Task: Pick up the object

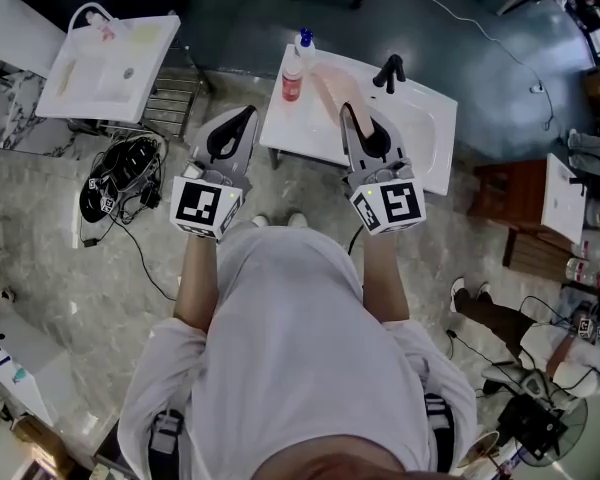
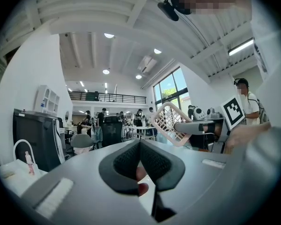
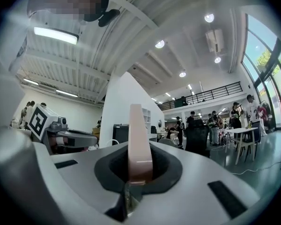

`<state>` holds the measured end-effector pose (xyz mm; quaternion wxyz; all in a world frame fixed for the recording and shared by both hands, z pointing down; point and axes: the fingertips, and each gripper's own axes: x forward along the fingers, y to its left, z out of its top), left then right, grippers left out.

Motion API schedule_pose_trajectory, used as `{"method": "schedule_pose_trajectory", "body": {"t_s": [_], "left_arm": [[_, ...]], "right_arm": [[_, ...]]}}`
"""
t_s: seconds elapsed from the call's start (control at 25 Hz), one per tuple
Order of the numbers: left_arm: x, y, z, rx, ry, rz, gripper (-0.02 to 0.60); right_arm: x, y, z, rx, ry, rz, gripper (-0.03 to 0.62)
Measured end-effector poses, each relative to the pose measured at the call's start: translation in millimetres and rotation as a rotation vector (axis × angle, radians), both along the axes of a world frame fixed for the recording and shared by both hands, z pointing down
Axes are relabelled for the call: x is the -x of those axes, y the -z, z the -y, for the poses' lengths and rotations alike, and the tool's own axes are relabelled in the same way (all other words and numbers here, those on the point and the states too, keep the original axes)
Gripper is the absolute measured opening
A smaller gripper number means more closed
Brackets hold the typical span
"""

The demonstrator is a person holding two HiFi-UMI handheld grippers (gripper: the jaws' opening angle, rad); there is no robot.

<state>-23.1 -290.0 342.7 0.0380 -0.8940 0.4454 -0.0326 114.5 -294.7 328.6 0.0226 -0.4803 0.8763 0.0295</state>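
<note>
A pale pink lattice basket [image 1: 328,90] hangs above the white washbasin [image 1: 425,118], gripped by its rim. My right gripper [image 1: 352,114] is shut on that rim; in the right gripper view the basket's edge [image 3: 139,139] stands upright between the black pads [image 3: 161,165]. The left gripper view shows the basket [image 2: 171,122] tilted in the air, with the right gripper [image 2: 201,125] behind it. My left gripper [image 1: 242,118] is held level beside it, over the floor left of the basin. Its jaws [image 2: 139,146] are shut with nothing between them.
On the basin stand a black tap [image 1: 388,71], a red bottle [image 1: 292,78] and a blue-capped bottle [image 1: 305,40]. A second white basin [image 1: 105,68] stands at the back left. Cables and black gear [image 1: 120,176] lie on the floor; a wooden stool [image 1: 500,190] is at the right.
</note>
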Motion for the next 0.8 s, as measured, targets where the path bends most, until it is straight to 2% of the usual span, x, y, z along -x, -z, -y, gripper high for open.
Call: {"method": "schedule_pose_trajectory", "body": {"t_s": [0.2, 0.8], "left_arm": [[-16.1, -1.2, 1.8, -0.005, -0.009, 0.016, 0.0], [-28.2, -12.7, -13.2, 0.021, 0.027, -0.021, 0.0]], "right_arm": [[-14.7, -16.7, 0.4, 0.048, -0.005, 0.017, 0.017], [-31.9, -18.1, -20.4, 0.025, 0.022, -0.008, 0.017]]}}
